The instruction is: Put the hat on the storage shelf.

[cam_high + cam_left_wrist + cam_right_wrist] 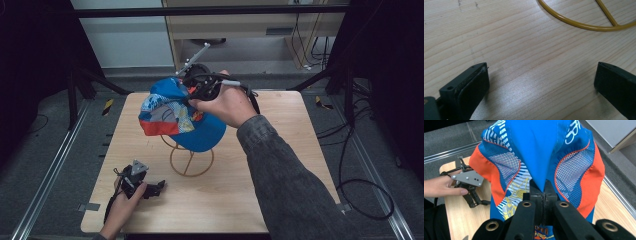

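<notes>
The right claw (543, 192), clamped on the cap (180, 116), holds it directly above the wire stand (190, 160), while the left claw (150, 189), jaws apart and empty, rests on the surface (280, 165) just beside the stand's base.

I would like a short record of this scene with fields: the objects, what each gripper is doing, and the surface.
cap: blue cap with orange and mesh panels, held above the table
stand: yellow wire stand on the table, under the cap
right gripper: right gripper, jaws shut on a fold of the cap's blue fabric
left gripper: left gripper, jaws open, nothing between them, low over the wood near the stand's base ring
surface: light wooden table
</notes>
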Demonstrator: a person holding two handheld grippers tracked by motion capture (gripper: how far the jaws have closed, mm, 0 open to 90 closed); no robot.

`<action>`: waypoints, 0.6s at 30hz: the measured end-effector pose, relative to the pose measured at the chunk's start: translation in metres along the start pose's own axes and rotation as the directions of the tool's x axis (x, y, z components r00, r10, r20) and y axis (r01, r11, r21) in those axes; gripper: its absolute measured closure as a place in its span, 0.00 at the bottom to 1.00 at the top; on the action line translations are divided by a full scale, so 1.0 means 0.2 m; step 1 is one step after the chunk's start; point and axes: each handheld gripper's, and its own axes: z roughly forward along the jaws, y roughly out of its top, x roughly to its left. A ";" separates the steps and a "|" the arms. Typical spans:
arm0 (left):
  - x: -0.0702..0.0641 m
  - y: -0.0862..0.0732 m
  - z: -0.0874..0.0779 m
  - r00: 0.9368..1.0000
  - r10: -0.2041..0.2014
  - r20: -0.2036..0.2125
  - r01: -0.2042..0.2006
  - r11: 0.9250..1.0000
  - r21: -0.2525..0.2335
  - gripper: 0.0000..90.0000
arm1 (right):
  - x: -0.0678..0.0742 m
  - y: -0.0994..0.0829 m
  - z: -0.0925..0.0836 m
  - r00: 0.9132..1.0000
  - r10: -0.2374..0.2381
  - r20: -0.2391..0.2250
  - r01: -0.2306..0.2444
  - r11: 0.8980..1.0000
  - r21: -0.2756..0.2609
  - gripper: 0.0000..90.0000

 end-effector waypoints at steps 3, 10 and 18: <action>0.00 0.00 0.00 1.000 -0.002 0.002 0.002 1.000 -0.003 0.00 | 0.00 0.00 0.02 1.000 0.000 -0.003 0.000 1.000 0.009 1.00; 0.00 0.00 0.00 1.000 -0.001 0.003 0.001 1.000 -0.002 0.00 | 0.00 -0.01 0.04 1.000 -0.003 -0.004 0.003 1.000 0.024 0.99; 0.00 0.00 0.00 1.000 0.003 0.005 -0.003 1.000 -0.002 0.00 | 0.01 -0.01 0.07 1.000 -0.009 0.001 0.009 0.999 0.044 0.99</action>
